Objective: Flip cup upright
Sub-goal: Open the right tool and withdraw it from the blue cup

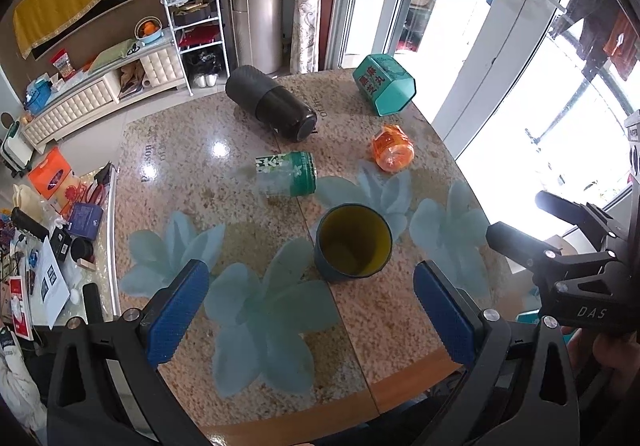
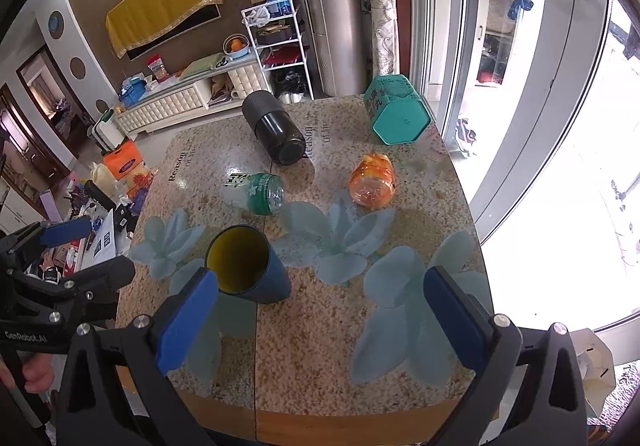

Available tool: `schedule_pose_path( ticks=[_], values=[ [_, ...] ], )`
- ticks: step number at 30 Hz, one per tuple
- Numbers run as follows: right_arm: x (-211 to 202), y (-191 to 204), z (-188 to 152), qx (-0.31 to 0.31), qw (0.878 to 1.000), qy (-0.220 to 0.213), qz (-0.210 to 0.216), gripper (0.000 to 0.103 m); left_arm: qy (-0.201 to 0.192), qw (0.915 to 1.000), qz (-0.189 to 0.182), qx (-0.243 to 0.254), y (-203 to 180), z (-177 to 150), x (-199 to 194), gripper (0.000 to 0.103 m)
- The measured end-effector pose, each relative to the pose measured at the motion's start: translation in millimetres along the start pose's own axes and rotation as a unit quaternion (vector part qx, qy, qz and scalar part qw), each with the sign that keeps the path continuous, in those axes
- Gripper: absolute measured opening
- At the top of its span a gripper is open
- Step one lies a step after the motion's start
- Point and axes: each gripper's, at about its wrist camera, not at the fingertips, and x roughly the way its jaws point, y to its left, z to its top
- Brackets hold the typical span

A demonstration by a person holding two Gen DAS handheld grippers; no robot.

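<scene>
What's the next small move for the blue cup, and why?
Probably none on the blue cup: its yellow mouth faces up, so it looks upright already. Both the left gripper and right gripper hover open and empty, so back them away.

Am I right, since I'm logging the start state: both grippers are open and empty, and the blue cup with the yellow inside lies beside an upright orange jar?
Not quite. The orange jar is not upright; the right wrist view shows it lying on its side on the table. The rest holds: the left gripper and right gripper are open and empty, and the blue cup lies tipped over.
</scene>
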Motion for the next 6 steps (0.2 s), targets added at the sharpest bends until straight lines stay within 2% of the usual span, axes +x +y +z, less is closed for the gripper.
schedule_pose_path(
  ticks=[6],
  values=[
    [1.3,-2.3,-2.3,0.012,1.000,0.000,-0.003,0.103,-0.006,1.0000,-0.005,-0.006,1.0,-1.0,0.1,0.103]
  ],
)
